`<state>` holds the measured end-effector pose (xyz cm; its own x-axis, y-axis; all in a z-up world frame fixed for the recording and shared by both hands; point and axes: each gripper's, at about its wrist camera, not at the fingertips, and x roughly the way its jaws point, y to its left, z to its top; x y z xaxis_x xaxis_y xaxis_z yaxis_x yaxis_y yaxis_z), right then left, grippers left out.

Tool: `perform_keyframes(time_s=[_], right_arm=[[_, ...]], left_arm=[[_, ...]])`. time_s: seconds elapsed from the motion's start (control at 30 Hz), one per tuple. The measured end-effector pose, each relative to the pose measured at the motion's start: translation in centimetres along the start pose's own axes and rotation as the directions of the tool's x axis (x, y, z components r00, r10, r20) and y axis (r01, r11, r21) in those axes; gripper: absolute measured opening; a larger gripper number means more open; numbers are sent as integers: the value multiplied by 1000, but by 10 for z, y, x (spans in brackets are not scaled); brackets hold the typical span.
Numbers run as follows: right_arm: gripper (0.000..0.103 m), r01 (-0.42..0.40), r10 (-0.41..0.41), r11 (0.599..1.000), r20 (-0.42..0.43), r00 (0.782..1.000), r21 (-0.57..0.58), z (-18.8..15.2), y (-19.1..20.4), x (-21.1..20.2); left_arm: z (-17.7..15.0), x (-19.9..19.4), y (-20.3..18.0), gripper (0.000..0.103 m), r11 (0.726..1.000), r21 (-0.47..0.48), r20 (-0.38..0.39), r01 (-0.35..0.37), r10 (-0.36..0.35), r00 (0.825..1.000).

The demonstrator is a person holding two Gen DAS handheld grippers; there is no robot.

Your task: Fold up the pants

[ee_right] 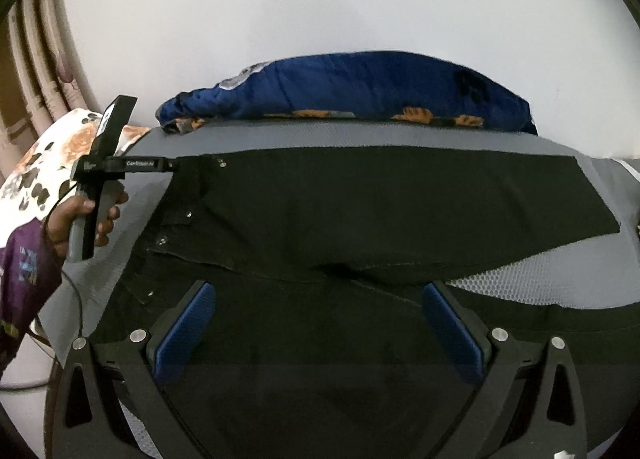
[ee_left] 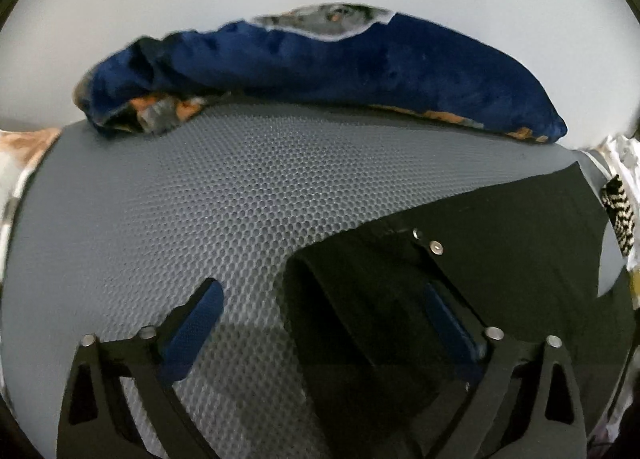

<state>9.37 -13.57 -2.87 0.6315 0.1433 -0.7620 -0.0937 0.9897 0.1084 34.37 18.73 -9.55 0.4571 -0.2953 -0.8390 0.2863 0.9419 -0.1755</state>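
**Ana:** Since it takes up most of both views, start with the grey mesh surface [ee_right: 400, 139]. I can't tell whether it is a bench or a mattress pad. The black pants [ee_right: 360, 199] lie spread across it, waist toward nine o'clock in the right wrist view and one leg running out toward three o'clock.

**Ben:** And behind them?

**Ana:** A rumpled blue blanket [ee_right: 360, 83] along the twelve o'clock edge, apart from the pants. A floral pillow [ee_right: 48, 163] sits at nine o'clock.

**Ben:** How will the cloth handle?

**Ana:** My guess is soft and limp, light enough, with no stiffness. It will sag and drag wherever it isn't held. The waistband with its rivets looks thicker, so that is a firmer place to pinch. A hem or the band's corner beats the middle of a panel.

**Ben:** The tongs?

**Ana:** The left tongs [ee_left: 320, 319] stand wide apart over the waistband corner [ee_left: 360, 259], clamped on nothing. One blue pad is over mesh at seven o'clock and the other over black cloth at five. The right tongs [ee_right: 320, 319] are also spread, hovering over the pants' near part, and hold nothing. A hand [ee_right: 80, 219] carries the left tool at nine o'clock.
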Motion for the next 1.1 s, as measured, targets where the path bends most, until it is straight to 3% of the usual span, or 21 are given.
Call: perform_keyframes(time_s=[0.07, 0.1, 0.17, 0.23, 0.3, 0.4, 0.5, 0.57, 0.67, 0.73, 0.87, 0.97, 1.03, 1.1], right_arm=[[103, 4, -4, 1000, -6, 1000, 1, -1, -2, 3], [103, 7, -7, 1000, -9, 1000, 2, -1, -3, 4], [103, 11, -11, 1000, -14, 1000, 5, -1, -6, 6], [103, 14, -14, 1000, -15, 1000, 7, 2, -10, 8], [103, 1, -1, 1000, -25, 1000, 25, 7, -20, 11], [103, -40, 43, 994, -34, 998, 101, 22, -48, 19], [103, -104, 117, 968, -43, 992, 229, 46, -89, 36], [103, -172, 206, 919, -61, 977, 355, 61, -122, 55], [101, -237, 331, 803, -79, 940, 547, 80, -165, 89], [96, -244, 372, 767, -100, 923, 594, 93, -180, 106], [91, -217, 386, 753, -149, 910, 622, 117, -189, 127], [86, -194, 414, 709, -178, 893, 678, 124, -197, 144], [77, -180, 421, 686, -182, 889, 705, 127, -203, 153], [72, -158, 421, 679, -204, 884, 717, 126, -206, 161]], left_arm=[[5, 13, 2, 72, 1000, 13, -29, 18, -18, 999], [6, 20, 2, 56, 999, 17, -48, 39, -38, 998], [7, 25, 3, 46, 996, 14, -34, 85, -84, 996], [6, 23, 6, 27, 990, -14, -13, 142, -142, 990], [2, 14, 4, 19, 988, -21, 31, 155, -154, 988], [-9, -10, -9, 17, 992, 2, 97, 123, -123, 988], [-26, -49, -27, 16, 991, 22, 209, 132, -133, 969], [-36, -70, -40, 16, 989, 44, 260, 141, -147, 954], [-62, -105, -64, 16, 985, 81, 312, 150, -168, 935], [-77, -116, -78, 16, 983, 87, 329, 162, -182, 927], [-108, -140, -91, 17, 978, 71, 346, 196, -208, 915], [-121, -147, -101, 17, 976, 61, 349, 209, -217, 912], [-130, -151, -107, 17, 975, 51, 346, 218, -222, 911], [-133, -152, -109, 17, 975, 47, 346, 218, -220, 912]])
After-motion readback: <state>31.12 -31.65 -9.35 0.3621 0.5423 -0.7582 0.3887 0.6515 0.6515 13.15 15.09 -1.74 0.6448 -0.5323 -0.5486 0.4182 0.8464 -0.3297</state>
